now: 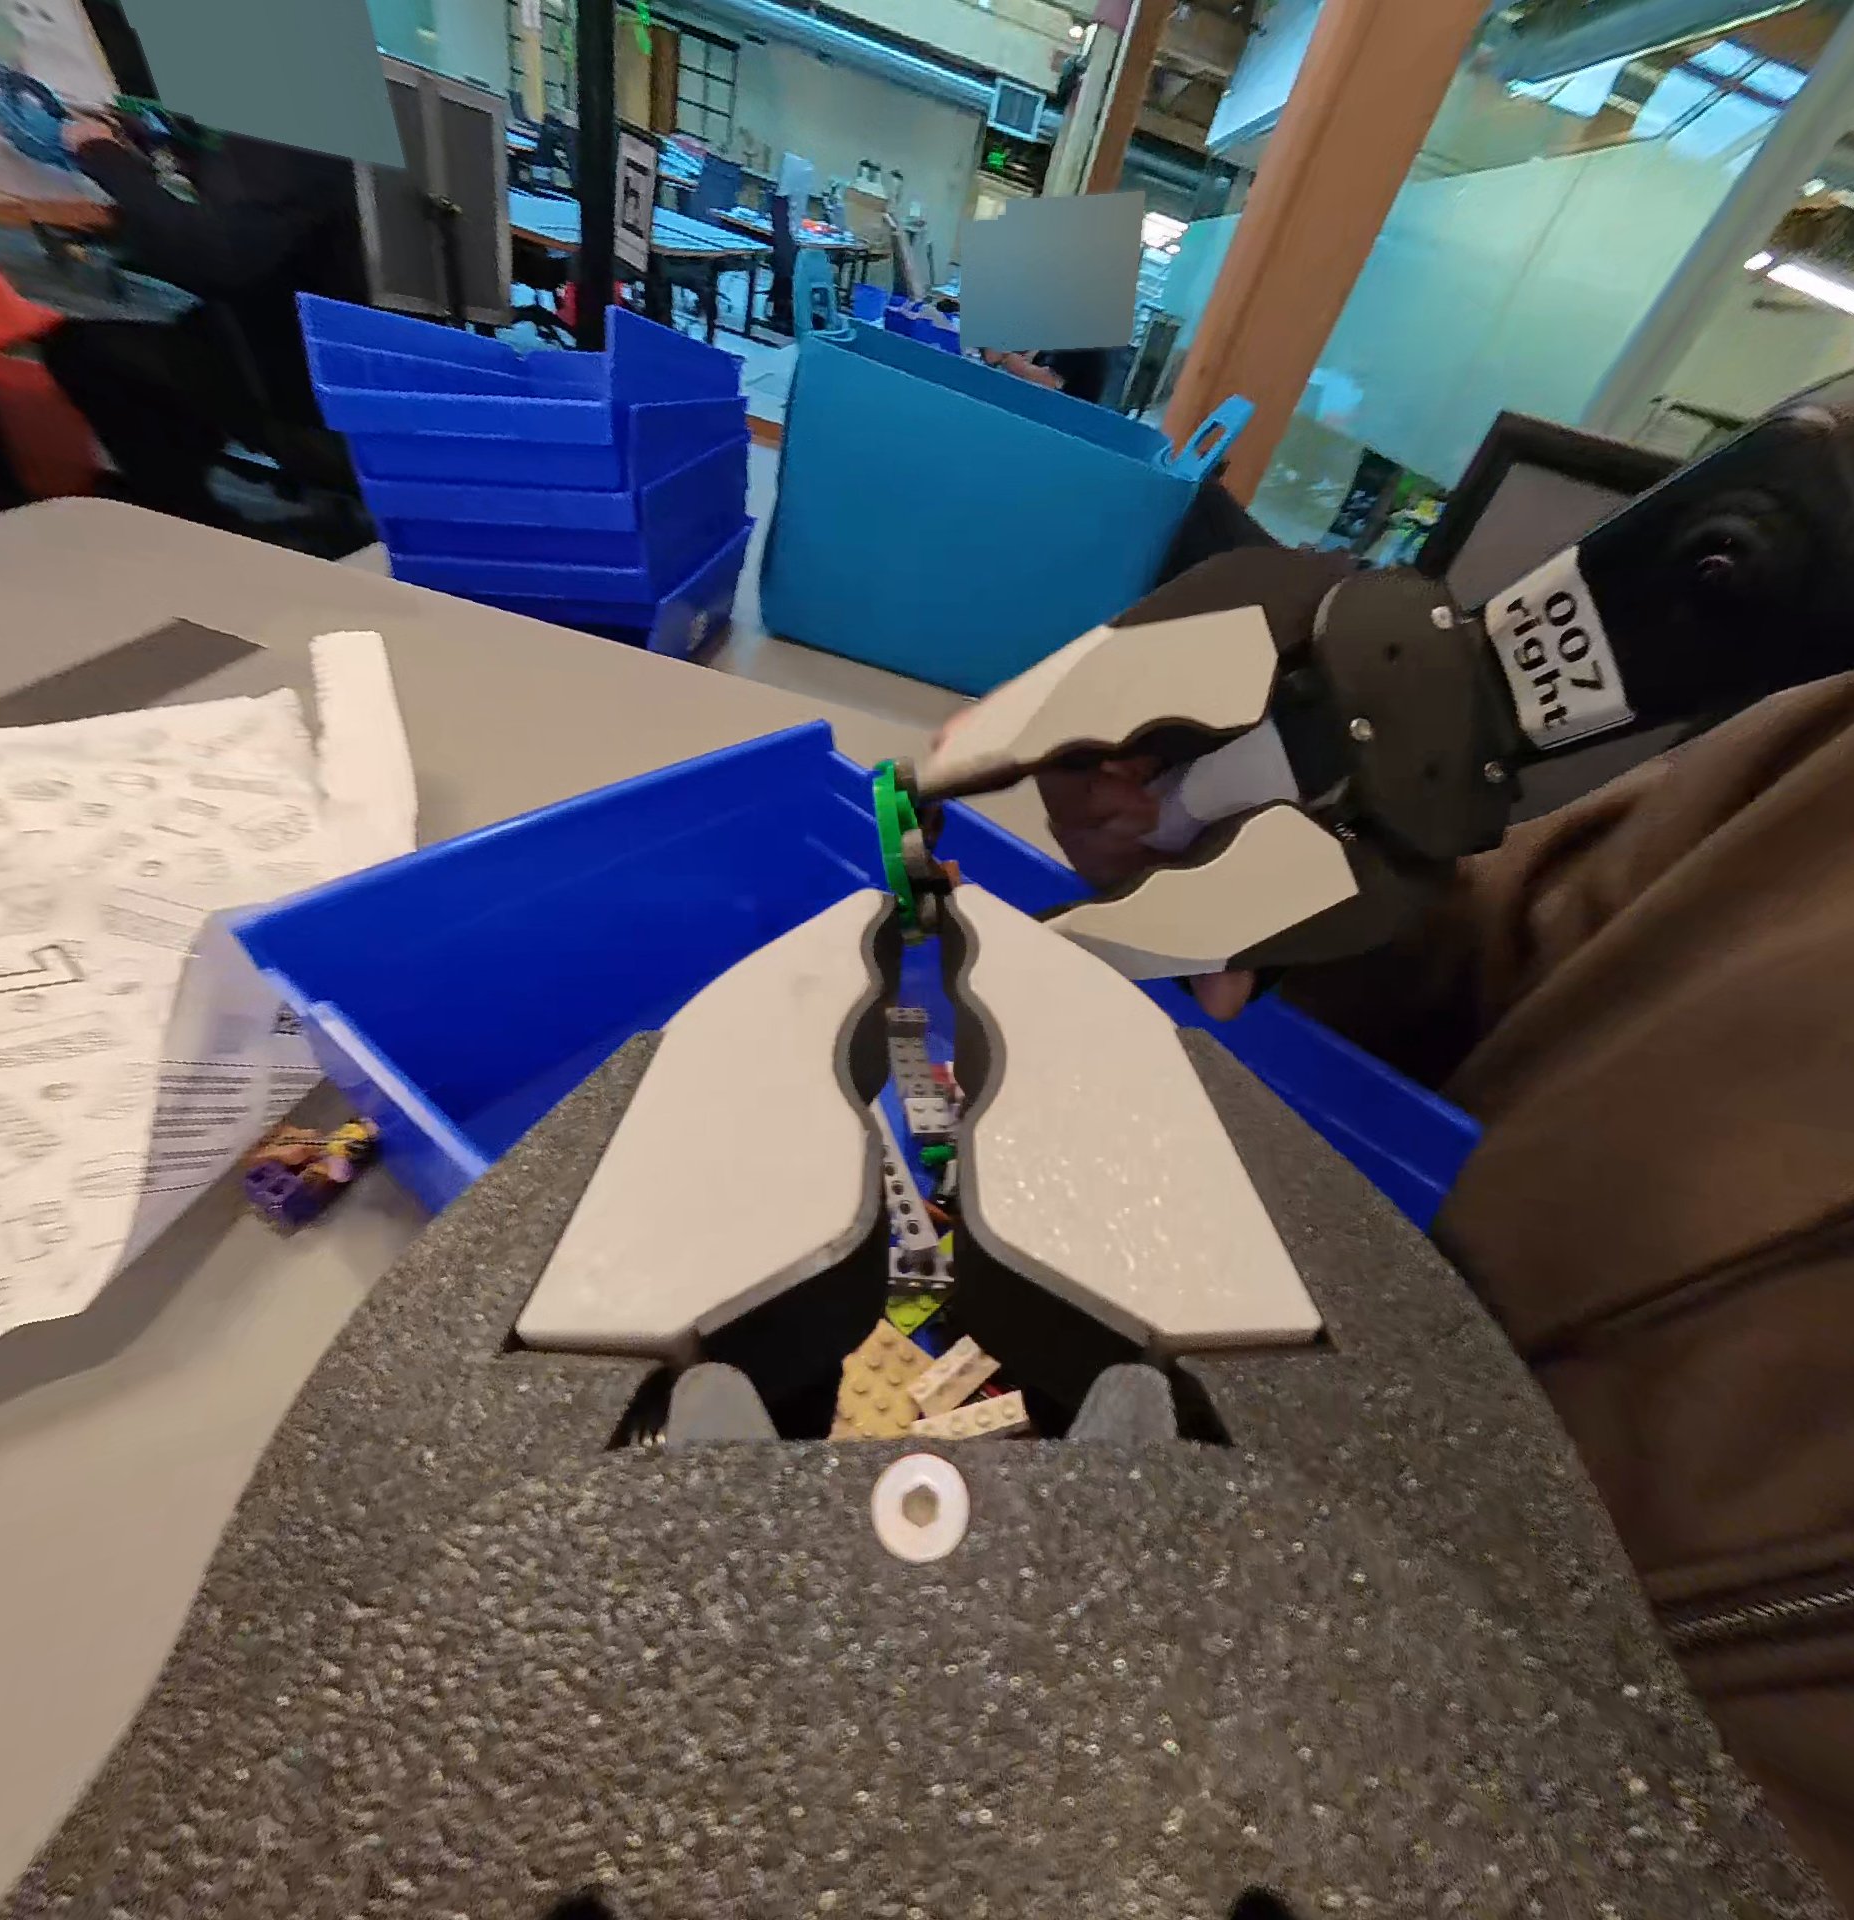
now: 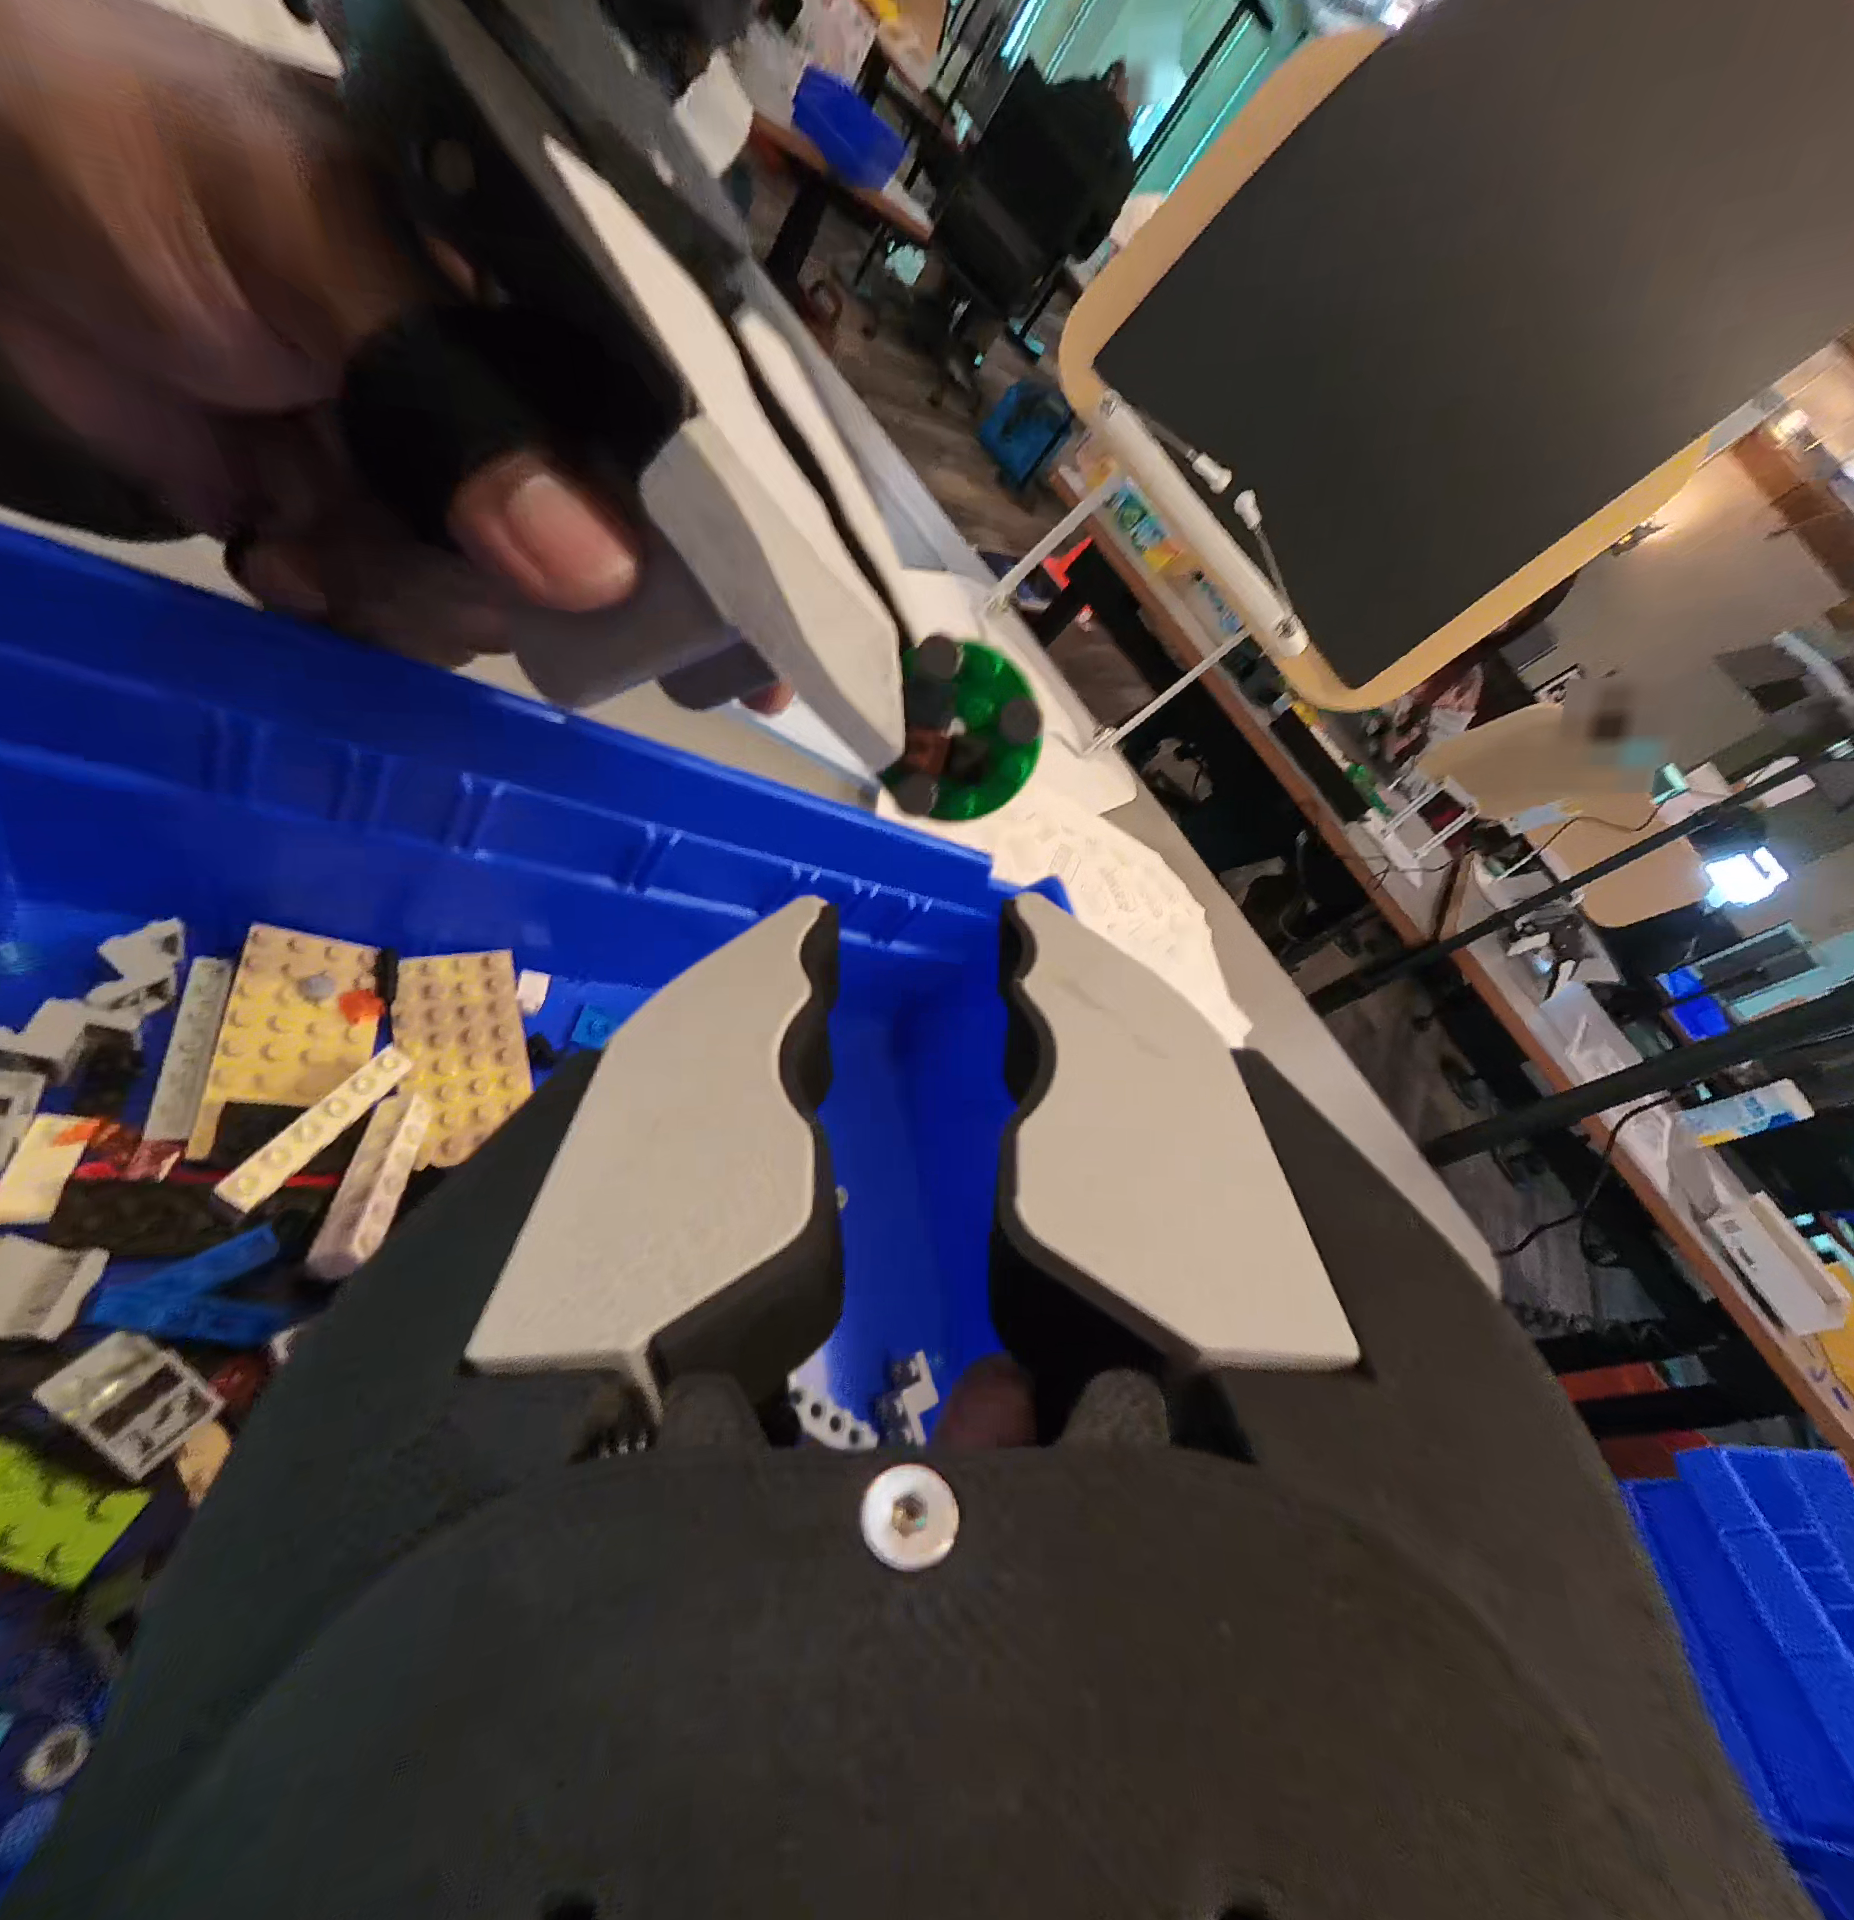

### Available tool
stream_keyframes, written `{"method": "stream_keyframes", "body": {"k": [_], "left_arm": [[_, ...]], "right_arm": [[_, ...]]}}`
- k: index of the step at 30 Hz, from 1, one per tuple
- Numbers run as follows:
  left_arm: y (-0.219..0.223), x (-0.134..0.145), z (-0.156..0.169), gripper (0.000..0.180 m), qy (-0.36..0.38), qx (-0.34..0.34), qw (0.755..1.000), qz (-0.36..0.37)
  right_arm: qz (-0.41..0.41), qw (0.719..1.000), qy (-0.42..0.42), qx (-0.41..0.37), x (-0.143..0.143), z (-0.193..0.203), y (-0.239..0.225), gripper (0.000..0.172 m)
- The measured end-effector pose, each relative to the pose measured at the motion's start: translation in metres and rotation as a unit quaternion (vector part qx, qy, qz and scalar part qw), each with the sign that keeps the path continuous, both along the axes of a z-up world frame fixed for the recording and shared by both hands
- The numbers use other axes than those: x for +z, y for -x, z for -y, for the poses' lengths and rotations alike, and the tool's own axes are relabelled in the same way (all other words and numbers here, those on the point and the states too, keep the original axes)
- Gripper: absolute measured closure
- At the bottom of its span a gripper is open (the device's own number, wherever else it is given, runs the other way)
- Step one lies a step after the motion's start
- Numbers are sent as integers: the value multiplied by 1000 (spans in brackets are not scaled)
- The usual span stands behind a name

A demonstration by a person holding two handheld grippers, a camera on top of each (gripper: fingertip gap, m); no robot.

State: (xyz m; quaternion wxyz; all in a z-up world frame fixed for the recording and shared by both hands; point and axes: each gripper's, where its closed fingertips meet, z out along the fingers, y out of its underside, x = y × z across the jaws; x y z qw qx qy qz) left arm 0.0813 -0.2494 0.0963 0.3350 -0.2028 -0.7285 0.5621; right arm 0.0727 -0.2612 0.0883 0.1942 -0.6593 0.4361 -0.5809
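The right tongs [image 2: 915,940] stand wide with only blue bin [image 2: 611,831] wall showing in the gap. Ahead, the left tongs [image 1: 921,906] pinch a green round plate [image 1: 890,842], blocking the way. Loose bricks [image 2: 310,1049] crowd the bin floor to their left.

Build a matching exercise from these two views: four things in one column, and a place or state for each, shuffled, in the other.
Things
1. green round plate
2. right gripper
3. tan studded plates
4. printed sheet

Places or states
A. lying in the blue bin
B. jaws apart, nothing between them
C. spread on the grey table
D. pinched on edge at the left gripper tips

Pairs: 1-D, 2-B, 3-A, 4-C
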Motion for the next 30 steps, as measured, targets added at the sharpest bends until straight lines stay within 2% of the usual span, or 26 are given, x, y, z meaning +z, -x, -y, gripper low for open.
{"method": "stream_keyframes", "body": {"k": [3,7,8,13,18,21,23,25,30], "left_arm": [[7,1,-6,174,-15,-35,999,-25],[14,0,-13,174,-30,-76,996,-37],[15,1,-14,174,-31,-81,995,-43],[12,7,-21,164,-45,-112,990,-71],[5,14,-19,163,-48,-105,988,-101],[7,4,-19,163,-65,-102,990,-71],[10,0,-21,173,-76,-109,989,-62],[8,-2,-21,174,-85,-104,989,-60],[-8,4,-8,174,-88,-40,991,-96]], "right_arm": [[25,999,22,15,10,-4,-5,136],[18,998,52,37,10,-9,-12,135],[22,997,57,40,11,-10,-13,141],[12,996,55,75,12,-14,-12,143],[-27,993,63,100,1,-19,-12,143],[-46,990,75,113,-3,-23,-14,143],[-54,988,82,120,-5,-25,-15,143],[-59,987,91,121,-6,-25,-15,143],[-24,989,127,75,5,-15,-15,147]]}}
